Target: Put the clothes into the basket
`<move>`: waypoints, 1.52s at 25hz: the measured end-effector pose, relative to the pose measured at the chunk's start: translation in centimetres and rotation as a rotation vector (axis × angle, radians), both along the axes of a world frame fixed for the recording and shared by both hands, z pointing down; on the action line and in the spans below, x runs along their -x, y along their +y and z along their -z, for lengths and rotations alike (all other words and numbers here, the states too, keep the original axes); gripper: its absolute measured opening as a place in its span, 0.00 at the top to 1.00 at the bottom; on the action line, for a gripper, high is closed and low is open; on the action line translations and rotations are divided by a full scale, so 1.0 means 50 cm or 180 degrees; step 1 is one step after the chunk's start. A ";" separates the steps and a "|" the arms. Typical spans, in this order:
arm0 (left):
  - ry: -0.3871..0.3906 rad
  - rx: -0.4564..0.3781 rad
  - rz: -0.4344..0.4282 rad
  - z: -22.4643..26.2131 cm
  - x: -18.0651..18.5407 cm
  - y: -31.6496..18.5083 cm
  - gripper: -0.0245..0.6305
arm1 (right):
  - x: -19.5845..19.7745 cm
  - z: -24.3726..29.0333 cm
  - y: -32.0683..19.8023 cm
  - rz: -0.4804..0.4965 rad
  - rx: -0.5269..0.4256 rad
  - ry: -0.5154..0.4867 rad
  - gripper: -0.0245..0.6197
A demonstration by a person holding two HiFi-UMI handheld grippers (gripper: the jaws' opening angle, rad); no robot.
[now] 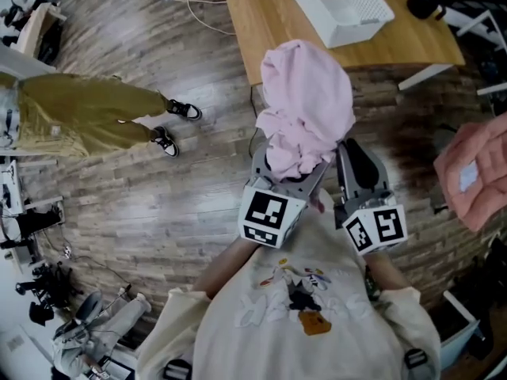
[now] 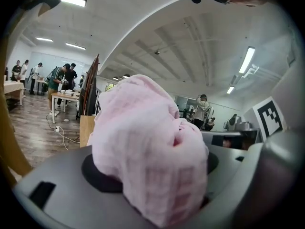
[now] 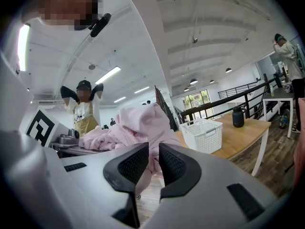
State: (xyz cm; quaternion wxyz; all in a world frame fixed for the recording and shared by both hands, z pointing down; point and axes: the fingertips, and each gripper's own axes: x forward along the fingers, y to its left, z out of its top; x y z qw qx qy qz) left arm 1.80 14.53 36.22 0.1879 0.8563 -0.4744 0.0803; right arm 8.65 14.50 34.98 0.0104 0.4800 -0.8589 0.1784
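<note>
A bunched pale pink garment [image 1: 305, 105] stands up out of my left gripper [image 1: 290, 172], which is shut on its lower part. In the left gripper view the pink garment [image 2: 147, 156] fills the space between the jaws and hides the pads. My right gripper [image 1: 354, 155] is just right of it, pointing the same way, its black ribbed pads [image 3: 131, 166] nearly together with nothing between them. The white slatted basket [image 1: 342, 6] sits on the wooden table [image 1: 269, 14] ahead of both grippers. The right gripper view shows the basket [image 3: 205, 133] beyond the pink garment [image 3: 138, 125].
A salmon-pink cloth [image 1: 475, 172] lies at the right edge. A person in olive trousers [image 1: 87, 117] stands on the wood floor to the left. A black bottle [image 3: 238, 117] stands on the table near the basket. A white cable [image 1: 190, 6] runs across the floor.
</note>
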 end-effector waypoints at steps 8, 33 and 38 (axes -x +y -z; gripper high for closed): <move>-0.0025 -0.0006 0.0083 0.010 -0.035 -0.033 0.42 | -0.034 0.008 -0.040 0.0069 -0.0028 -0.0028 0.85; 0.0006 0.0021 -0.0014 0.000 -0.028 -0.286 0.42 | -0.018 0.011 -0.293 -0.0023 -0.0097 0.0070 0.85; 0.0032 0.0042 -0.0119 0.009 -0.018 -0.374 0.42 | -0.006 0.020 -0.378 -0.0086 -0.0075 0.0108 0.85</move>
